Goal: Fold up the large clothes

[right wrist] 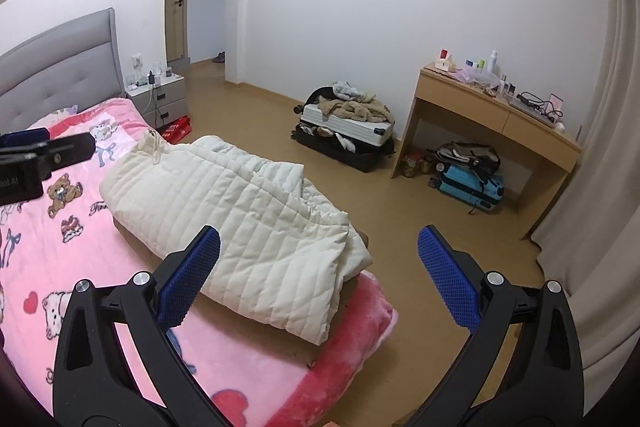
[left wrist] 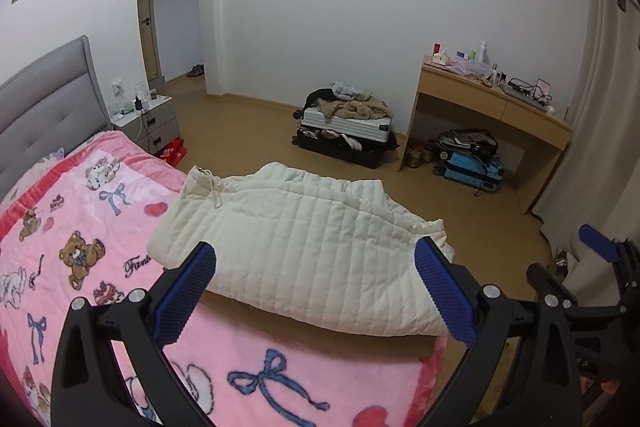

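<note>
A cream quilted garment with a drawstring lies folded over itself at the foot corner of the bed, on a pink cartoon blanket. My left gripper hovers open just above the garment's near edge, nothing between its blue pads. My right gripper is open too, above the garment at its bunched right end, near the bed corner. The right gripper shows at the right edge of the left wrist view. In the right wrist view the left gripper's body juts in from the left.
The pink blanket covers the bed with a grey headboard. A nightstand stands beside it. On the wooden floor lie stacked suitcases with clothes, and a wooden desk has a blue suitcase under it. Curtains hang right.
</note>
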Demonstrator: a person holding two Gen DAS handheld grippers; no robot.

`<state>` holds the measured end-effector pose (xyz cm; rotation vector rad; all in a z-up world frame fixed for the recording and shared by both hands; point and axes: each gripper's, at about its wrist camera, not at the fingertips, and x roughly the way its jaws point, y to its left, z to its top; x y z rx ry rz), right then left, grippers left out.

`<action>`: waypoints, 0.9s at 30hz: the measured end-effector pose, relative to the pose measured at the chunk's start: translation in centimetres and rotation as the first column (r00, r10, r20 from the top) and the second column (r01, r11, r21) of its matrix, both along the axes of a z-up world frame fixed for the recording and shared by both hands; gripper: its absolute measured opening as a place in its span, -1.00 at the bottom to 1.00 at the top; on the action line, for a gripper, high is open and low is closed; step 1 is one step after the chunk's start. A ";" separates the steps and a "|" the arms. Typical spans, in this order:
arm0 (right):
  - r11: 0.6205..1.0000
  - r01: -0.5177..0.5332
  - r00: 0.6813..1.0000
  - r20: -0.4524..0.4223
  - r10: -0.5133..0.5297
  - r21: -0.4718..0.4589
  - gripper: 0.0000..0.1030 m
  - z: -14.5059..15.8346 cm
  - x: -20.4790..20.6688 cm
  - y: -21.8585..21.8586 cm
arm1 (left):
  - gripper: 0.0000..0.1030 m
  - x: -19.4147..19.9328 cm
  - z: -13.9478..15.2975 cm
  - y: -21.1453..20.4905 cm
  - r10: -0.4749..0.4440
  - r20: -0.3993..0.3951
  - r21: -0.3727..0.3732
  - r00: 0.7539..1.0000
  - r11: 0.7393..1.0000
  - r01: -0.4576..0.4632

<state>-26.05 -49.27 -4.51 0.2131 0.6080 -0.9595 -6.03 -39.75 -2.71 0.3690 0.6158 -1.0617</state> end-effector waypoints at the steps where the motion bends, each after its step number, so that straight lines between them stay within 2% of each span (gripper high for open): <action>1: 1.000 -0.002 1.000 0.003 0.002 0.002 0.84 0.1 0.0 0.0 | 0.90 -0.2 0.0 0.0 -0.003 0.003 0.002 1.000 1.000 0.003; 8: 1.000 -0.004 1.000 0.006 0.004 0.014 0.84 -0.1 0.2 -0.4 | 0.90 -0.2 -0.2 -0.4 -0.031 -0.019 0.022 0.999 0.999 0.031; 27: 0.999 -0.020 1.000 0.015 0.019 0.044 0.84 -0.6 0.7 -1.3 | 0.90 -0.1 -0.2 -0.5 -0.022 0.028 0.033 0.999 0.999 0.021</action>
